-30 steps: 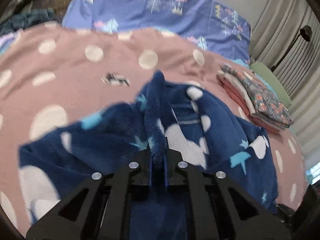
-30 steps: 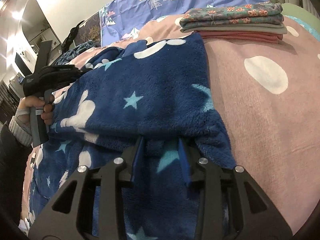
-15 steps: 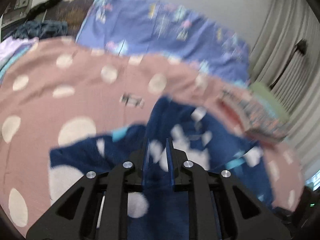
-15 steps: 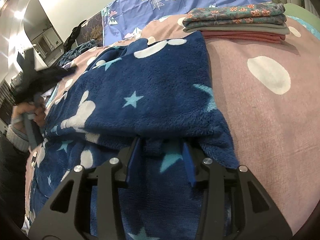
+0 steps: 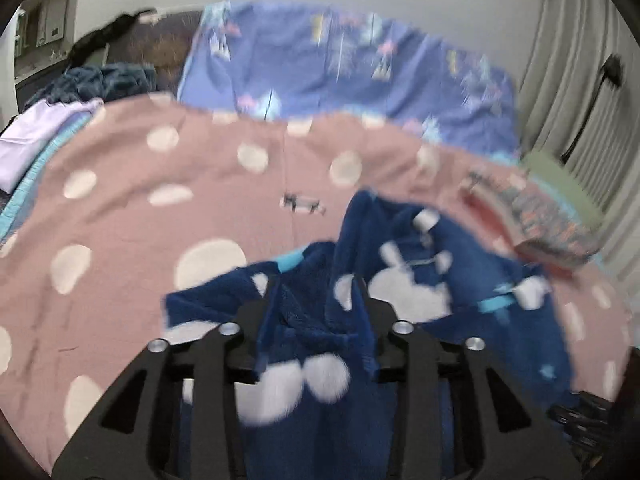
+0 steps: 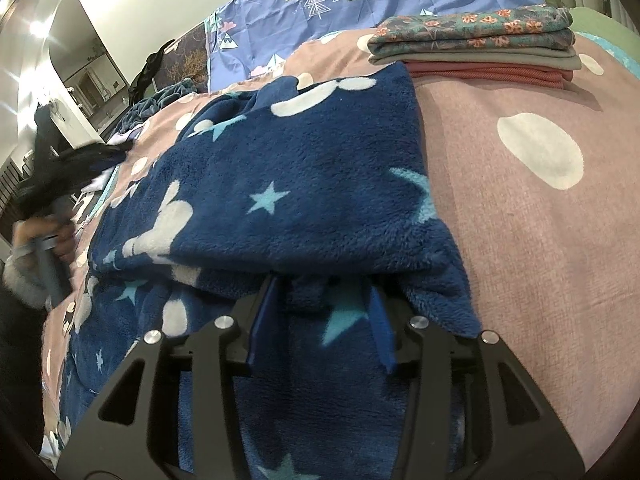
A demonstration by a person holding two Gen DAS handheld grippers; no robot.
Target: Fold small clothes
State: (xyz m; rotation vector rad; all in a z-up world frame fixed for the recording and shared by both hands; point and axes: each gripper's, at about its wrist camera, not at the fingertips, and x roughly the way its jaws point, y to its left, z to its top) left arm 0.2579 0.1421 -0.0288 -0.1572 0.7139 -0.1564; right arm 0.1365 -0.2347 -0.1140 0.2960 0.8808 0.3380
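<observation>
On the pink polka-dot bedspread (image 6: 540,208) I see the navy fleece garment (image 6: 300,184), no legible label, beneath my spread-open left gripper (image 5: 316,320) and right gripper (image 6: 322,312).

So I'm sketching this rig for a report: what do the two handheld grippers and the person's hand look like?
Both the left gripper and right gripper are matte black angular frames with cut-out slots, round silver bolt heads and flat blue finger pads. In the right wrist view, the person's bare left hand grips a grey handle, with a light grey ribbed sleeve cuff at the wrist. No cables visible.
</observation>
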